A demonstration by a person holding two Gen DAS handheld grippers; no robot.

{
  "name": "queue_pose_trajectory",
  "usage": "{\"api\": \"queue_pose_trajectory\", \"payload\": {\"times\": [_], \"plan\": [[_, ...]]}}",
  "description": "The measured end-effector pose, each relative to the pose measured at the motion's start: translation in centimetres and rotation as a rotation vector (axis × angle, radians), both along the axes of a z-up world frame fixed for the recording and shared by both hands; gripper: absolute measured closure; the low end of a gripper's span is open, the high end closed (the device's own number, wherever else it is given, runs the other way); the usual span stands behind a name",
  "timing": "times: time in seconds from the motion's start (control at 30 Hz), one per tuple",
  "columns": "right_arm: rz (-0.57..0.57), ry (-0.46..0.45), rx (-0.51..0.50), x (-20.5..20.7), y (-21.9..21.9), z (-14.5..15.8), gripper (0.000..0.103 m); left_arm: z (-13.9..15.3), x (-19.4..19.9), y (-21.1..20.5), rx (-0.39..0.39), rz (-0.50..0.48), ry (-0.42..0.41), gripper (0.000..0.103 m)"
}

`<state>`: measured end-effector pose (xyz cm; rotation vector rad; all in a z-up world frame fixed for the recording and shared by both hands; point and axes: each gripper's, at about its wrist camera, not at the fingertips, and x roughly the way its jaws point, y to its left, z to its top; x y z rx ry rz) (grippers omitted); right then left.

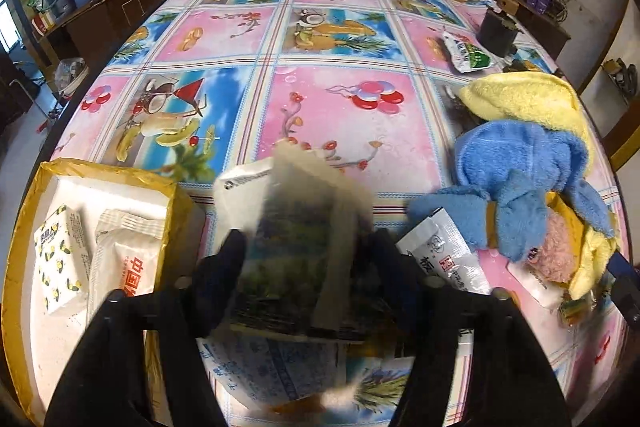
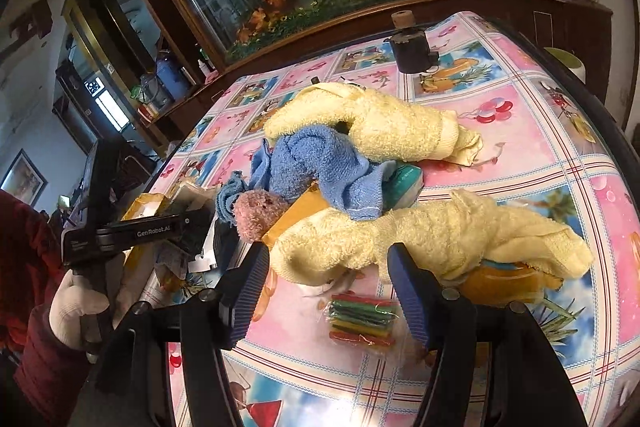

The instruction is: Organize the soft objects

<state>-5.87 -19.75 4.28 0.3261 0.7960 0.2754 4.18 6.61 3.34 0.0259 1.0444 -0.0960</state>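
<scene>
My left gripper (image 1: 306, 251) has its jaws pinching a blurred printed packet (image 1: 304, 227) above the near worktop (image 1: 328, 99); my right gripper (image 2: 328, 291) hangs spread before the near yellow towel (image 2: 420, 239).

The far and middle part of the tablecloth (image 1: 320, 99) lies bare, open room from the left edge across to the towels. At the near left a yellow-rimmed box (image 1: 24, 227) holding tissue packs (image 1: 120, 259) blocks that corner. On the right a heap bars the way: a blue towel (image 1: 520, 163), yellow towels (image 2: 384, 123), a pink plush toy (image 2: 258, 213). Behind it stand a dark cup (image 2: 412, 47) and a green-and-white packet (image 1: 468, 53). In the right wrist view, between the wide-apart fingers (image 2: 250, 291), a pack of coloured sticks (image 2: 362, 319) lies just before the nearer yellow towel (image 2: 420, 239). Loose sachets (image 1: 444, 251) crowd the near edge.
</scene>
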Motion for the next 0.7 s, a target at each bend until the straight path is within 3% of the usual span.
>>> {"api": "queue_pose_trajectory", "payload": {"times": [0.07,0.23,0.47,0.57,0.7], "plan": [[0.002,-0.002,0.01,0.0,-0.1,-0.1,0.039,0.6,-0.7,-0.1,-0.028,-0.025,-0.006,0.081],[-0.007,0.002,0.015,-0.2,-0.3,-0.1,0.039,2.1,-3.4,-0.3,-0.095,-0.084,-0.042,0.091],[-0.001,0.02,0.064,-0.5,-0.6,0.3,0.037,2.2,-8.0,0.1,-0.222,-0.14,-0.038,0.092],[0.072,0.017,0.091,-0.6,1.5,0.8,0.037,1.5,-8.9,-0.3,-0.254,-0.148,-0.027,0.092],[0.212,0.042,0.121,-0.3,5.6,1.1,0.038,-0.1,-8.2,-1.1,-0.237,-0.133,-0.001,0.089]]}}
